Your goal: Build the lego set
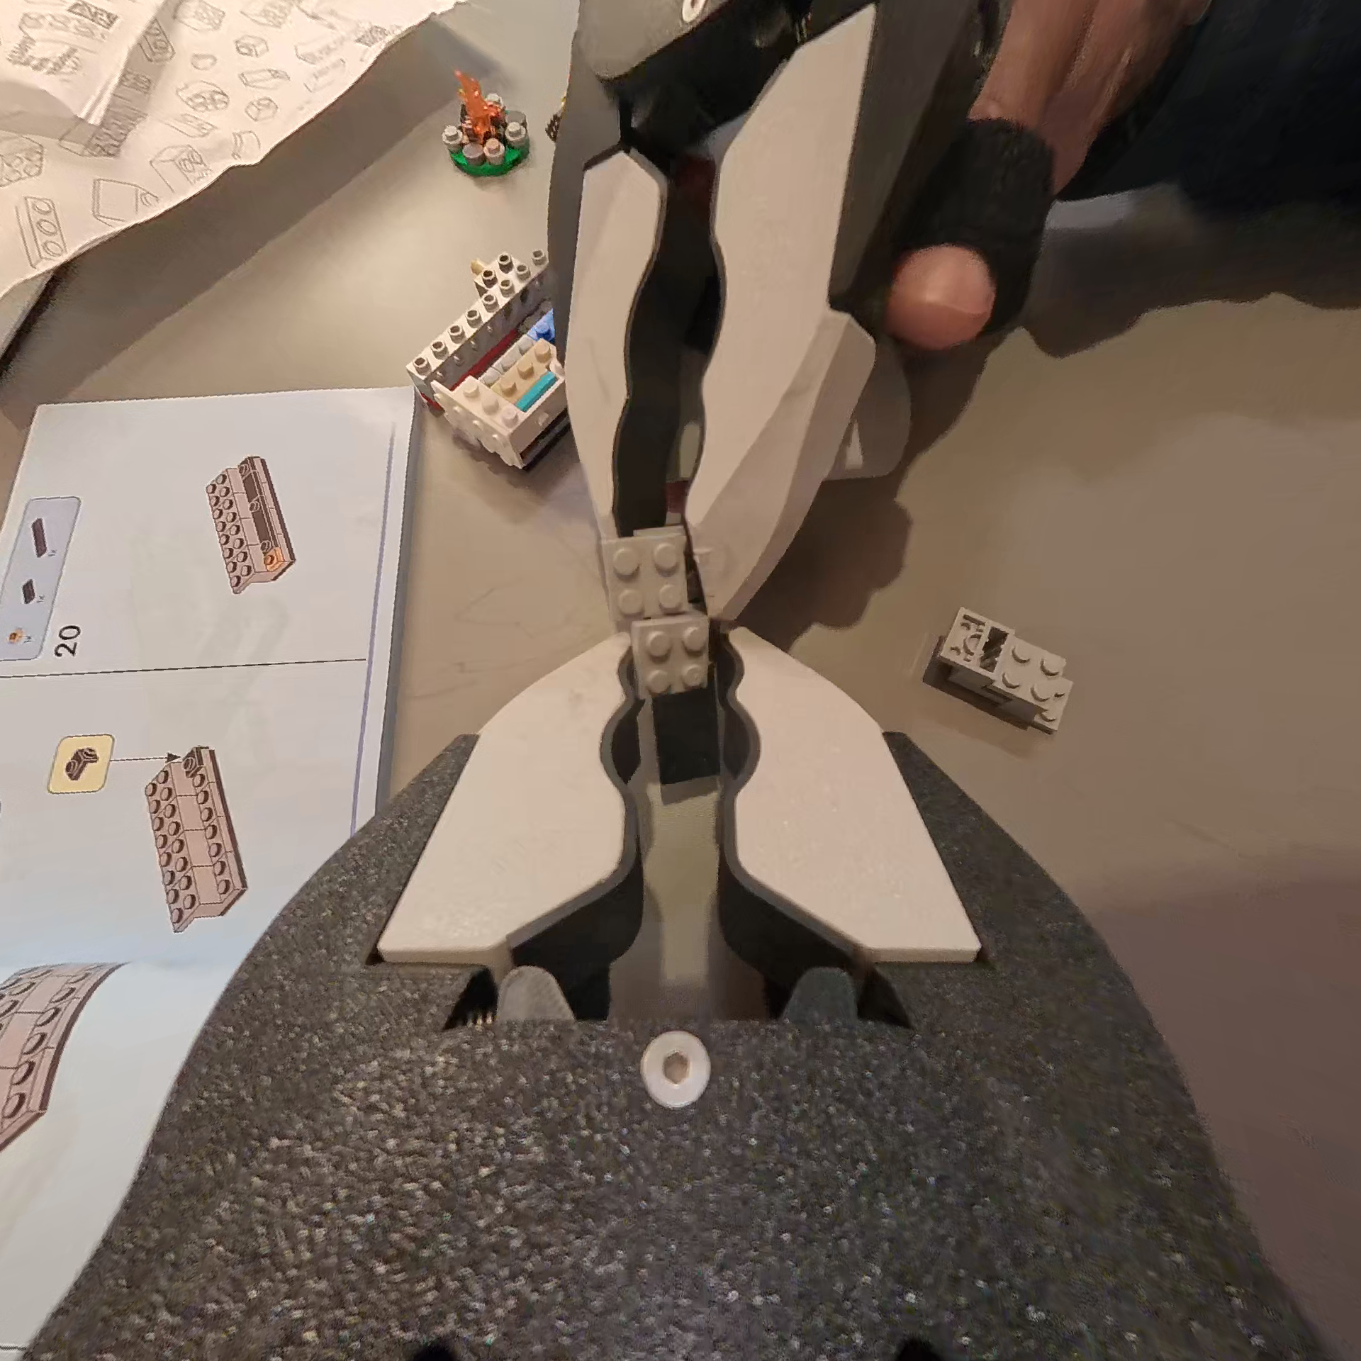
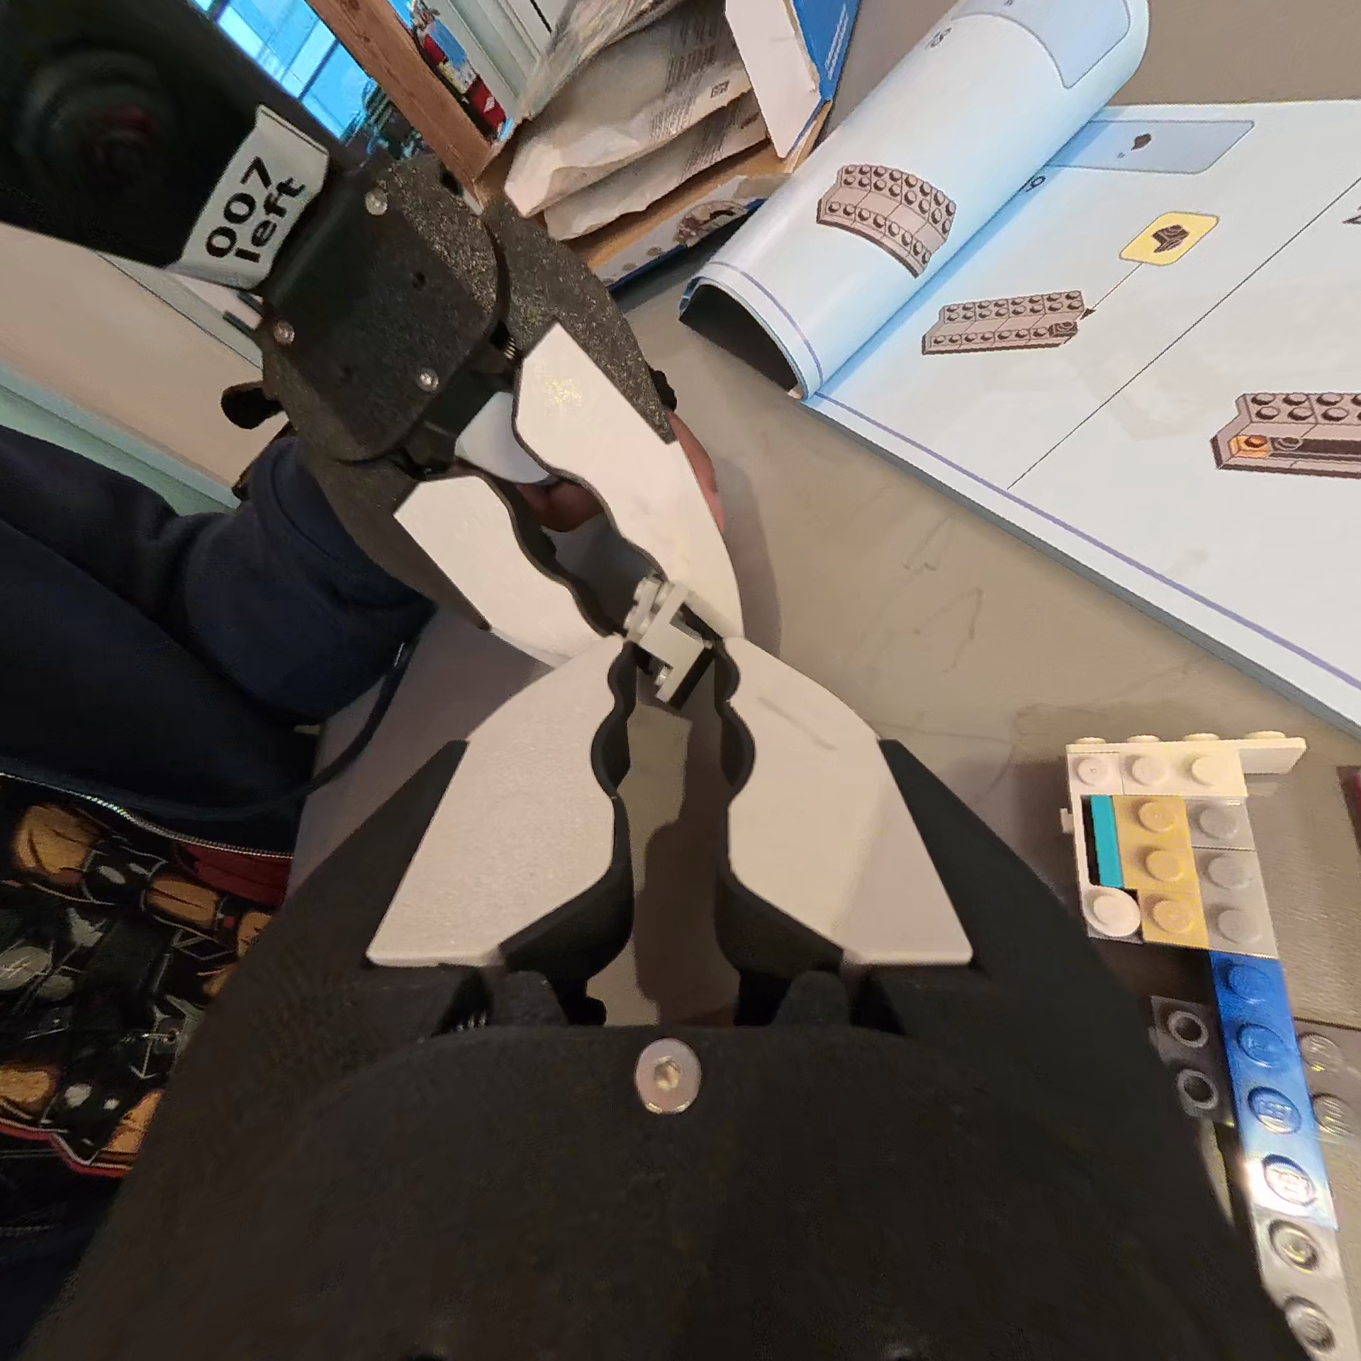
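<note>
In the left wrist view my left gripper (image 1: 674,652) is shut on a small grey 2x2 studded piece (image 1: 672,658), held above the table. My right gripper (image 1: 655,582) comes in from the top, held by a gloved hand (image 1: 979,221), and is shut on a second grey 2x2 studded piece (image 1: 648,571). The two pieces touch edge to edge. In the right wrist view my right gripper (image 2: 670,659) grips its grey piece (image 2: 674,655) between its pads. The left gripper (image 2: 655,604) meets it from the upper left with its own grey piece (image 2: 644,607). There the pieces form an L shape.
An open instruction booklet (image 1: 206,589) lies at the left, with a printed paper sheet (image 1: 110,110) beyond it. A small white and tan build (image 1: 501,368), a campfire model (image 1: 482,125) and a loose grey brick assembly (image 1: 1001,670) stand on the table. A long blue plate (image 2: 1267,1068) is at the right. Less than 4 cm separates the two grippers' tips.
</note>
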`<state>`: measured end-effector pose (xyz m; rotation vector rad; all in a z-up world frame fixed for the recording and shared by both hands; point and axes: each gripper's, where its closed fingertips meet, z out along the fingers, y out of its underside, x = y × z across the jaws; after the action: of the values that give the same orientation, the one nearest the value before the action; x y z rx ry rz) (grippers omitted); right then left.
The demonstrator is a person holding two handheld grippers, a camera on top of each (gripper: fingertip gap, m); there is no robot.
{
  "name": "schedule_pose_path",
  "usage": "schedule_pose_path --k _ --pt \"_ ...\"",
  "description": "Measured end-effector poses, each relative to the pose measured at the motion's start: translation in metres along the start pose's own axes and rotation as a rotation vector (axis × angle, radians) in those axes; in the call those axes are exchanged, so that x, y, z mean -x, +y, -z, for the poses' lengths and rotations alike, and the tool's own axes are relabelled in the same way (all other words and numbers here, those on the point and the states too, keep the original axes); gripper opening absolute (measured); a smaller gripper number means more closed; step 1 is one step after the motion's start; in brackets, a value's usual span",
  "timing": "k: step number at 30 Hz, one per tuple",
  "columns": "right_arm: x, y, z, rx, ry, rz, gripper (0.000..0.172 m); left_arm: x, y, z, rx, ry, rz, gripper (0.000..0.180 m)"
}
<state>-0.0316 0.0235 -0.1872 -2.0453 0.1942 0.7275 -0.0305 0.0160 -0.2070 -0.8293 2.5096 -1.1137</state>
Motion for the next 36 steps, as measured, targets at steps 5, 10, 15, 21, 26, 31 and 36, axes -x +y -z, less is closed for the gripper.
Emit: schedule_pose_path --k 5,10,15,21,26,31,36 --pt "-0.001 0.0 0.0 0.001 0.011 0.004 0.018 0.001 0.0 0.001 -0.005 0.001 0.007 0.018" --pt "-0.003 0.004 -0.002 0.026 0.03 0.008 0.017 0.001 0.002 0.0 0.008 -0.005 -0.002 0.018" --pt "-0.004 0.005 -0.003 0.042 0.057 0.022 0.018 0.002 0.003 0.0 0.022 -0.025 -0.025 0.018" --pt "-0.002 0.004 -0.003 0.039 0.081 0.069 0.017 0.003 0.002 0.002 0.044 -0.068 -0.079 0.018" --pt "0.003 0.003 -0.003 0.018 0.016 0.042 0.014 -0.001 0.0 0.005 0.013 -0.031 -0.05 0.018" --pt "0.01 0.003 -0.003 0.013 -0.049 0.011 0.014 -0.008 -0.001 0.009 -0.019 0.054 0.028 0.018" --pt "0.017 -0.001 -0.002 -0.018 -0.124 -0.051 0.014 -0.013 -0.006 0.016 -0.033 0.131 0.124 0.019"
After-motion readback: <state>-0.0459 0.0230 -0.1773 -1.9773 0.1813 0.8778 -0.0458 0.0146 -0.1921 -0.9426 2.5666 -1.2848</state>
